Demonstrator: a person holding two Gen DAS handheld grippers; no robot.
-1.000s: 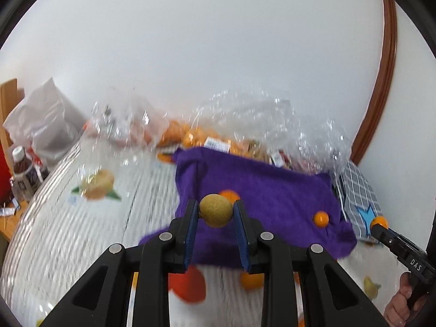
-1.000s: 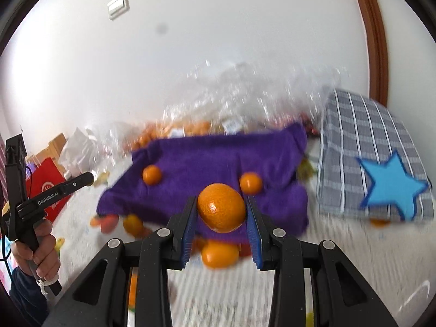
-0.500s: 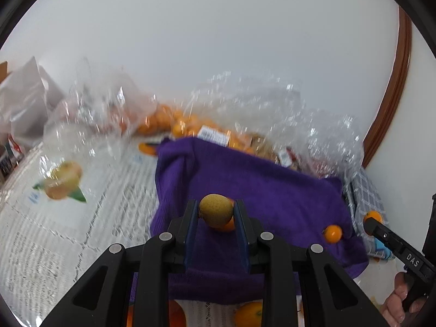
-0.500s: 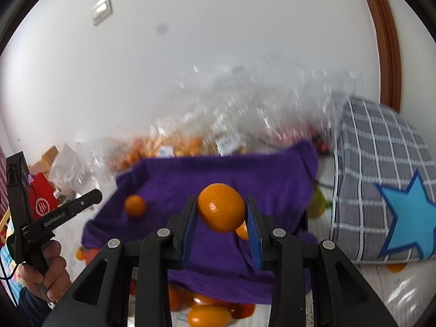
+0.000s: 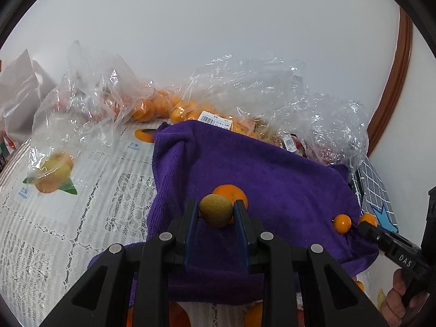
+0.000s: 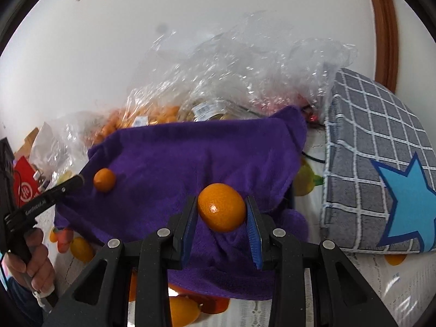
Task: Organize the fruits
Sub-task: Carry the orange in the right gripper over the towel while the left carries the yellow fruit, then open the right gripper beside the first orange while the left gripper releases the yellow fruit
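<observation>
Both claws lower over purple towel, "DAS" on right claw

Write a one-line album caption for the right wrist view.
Right gripper, jaws clamped on an orange, poised over a purple towel holding one small orange.

You see a plush matt purple terry-cloth towel, crinkly glossy clear plastic bags, and a shiny smooth-skinned orange fruit.
</observation>
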